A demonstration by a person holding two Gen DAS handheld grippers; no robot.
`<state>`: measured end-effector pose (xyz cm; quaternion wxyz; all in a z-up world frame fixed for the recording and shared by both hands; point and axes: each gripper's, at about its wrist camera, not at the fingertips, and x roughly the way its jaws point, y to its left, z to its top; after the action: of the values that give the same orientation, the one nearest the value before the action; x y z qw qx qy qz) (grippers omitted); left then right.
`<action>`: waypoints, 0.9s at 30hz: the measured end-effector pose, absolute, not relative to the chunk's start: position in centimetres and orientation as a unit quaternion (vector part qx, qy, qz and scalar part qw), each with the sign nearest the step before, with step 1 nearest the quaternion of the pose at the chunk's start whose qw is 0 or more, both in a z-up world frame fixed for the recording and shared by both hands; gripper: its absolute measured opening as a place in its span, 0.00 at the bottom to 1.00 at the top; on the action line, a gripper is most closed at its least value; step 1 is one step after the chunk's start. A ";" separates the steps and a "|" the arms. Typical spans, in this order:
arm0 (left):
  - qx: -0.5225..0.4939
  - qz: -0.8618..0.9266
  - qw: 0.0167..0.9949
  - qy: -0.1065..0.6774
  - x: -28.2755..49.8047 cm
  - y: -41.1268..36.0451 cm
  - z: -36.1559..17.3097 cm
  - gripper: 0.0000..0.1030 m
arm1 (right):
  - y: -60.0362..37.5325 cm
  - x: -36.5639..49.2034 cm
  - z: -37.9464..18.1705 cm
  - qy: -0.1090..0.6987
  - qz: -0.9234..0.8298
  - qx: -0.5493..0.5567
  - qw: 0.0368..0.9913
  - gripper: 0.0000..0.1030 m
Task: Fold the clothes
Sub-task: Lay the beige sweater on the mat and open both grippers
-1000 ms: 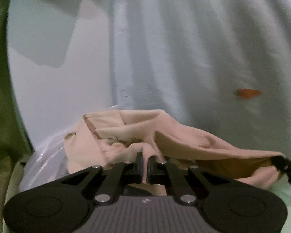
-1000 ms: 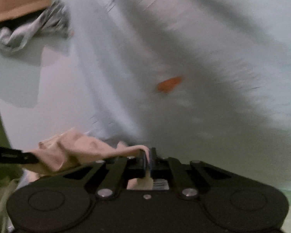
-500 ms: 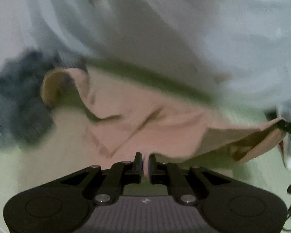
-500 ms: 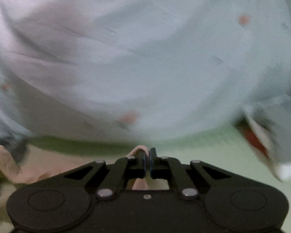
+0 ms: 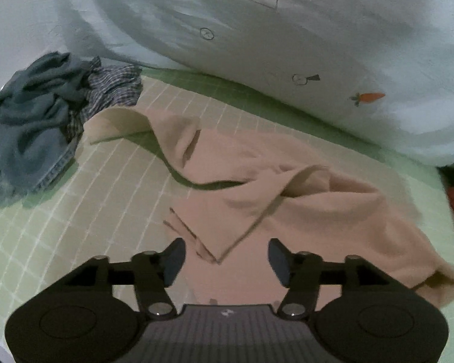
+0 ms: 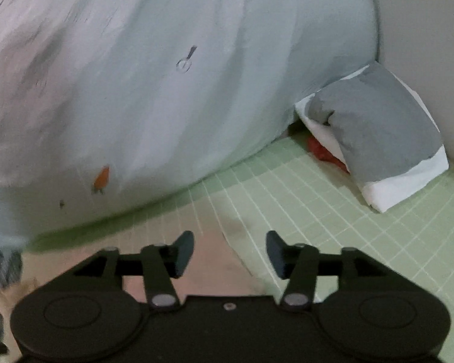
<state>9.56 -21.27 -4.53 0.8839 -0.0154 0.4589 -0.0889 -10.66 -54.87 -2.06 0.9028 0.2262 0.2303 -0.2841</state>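
Now the peach garment (image 5: 275, 193) is seen lying rumpled on the green checked bed sheet (image 5: 75, 211). Both the left gripper (image 5: 227, 260) and the right gripper (image 6: 230, 254) are held wide open above it, nothing being gripped.

One peach garment (image 5: 287, 199), crumpled, just ahead of the left jaws. One heap of dark clothes (image 5: 42, 127), ahead and to their left. One pale duvet (image 5: 287, 30) printed with carrots, beyond both pairs of jaws. One grey-and-white pillow (image 6: 378, 139), ahead and right of the right jaws. One green gridded sheet (image 6: 333, 211) below.
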 end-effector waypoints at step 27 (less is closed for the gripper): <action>0.052 -0.166 0.832 0.526 23.0 -28.8 -12.8 0.61 | -59.9 8.7 -14.1 0.469 -0.198 0.154 0.847 0.62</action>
<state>23.04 -28.78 -12.78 0.8323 0.0523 0.5262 -0.1661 8.74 -59.92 -14.08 0.8466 0.1542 0.4695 -0.1979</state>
